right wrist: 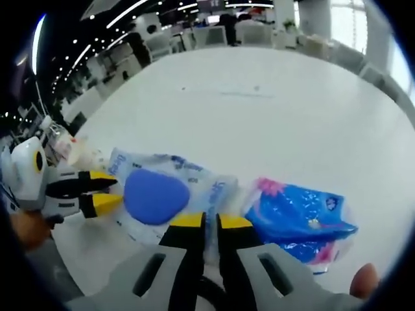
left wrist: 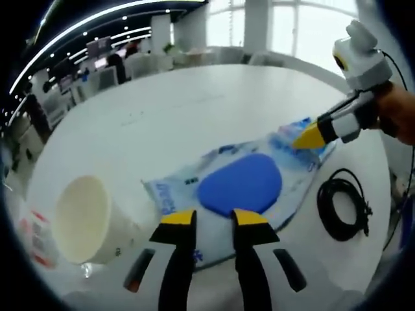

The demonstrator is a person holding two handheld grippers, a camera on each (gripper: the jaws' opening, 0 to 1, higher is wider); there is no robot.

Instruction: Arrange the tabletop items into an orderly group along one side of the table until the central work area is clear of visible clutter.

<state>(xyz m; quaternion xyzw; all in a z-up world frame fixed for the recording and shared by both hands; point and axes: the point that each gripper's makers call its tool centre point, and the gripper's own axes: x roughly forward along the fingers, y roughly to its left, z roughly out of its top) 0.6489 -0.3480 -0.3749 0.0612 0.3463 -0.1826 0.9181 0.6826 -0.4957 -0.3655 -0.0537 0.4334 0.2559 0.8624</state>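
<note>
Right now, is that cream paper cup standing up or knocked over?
Knocked over: the cream paper cup lies on its side on the white table, its open mouth showing.

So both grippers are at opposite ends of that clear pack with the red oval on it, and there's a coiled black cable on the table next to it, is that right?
Not quite: the oval on the clear pack is blue, not red, as the left gripper view shows. The rest holds: the left gripper and right gripper are at opposite ends of the pack, and a coiled black cable lies on the table beside it.
</note>
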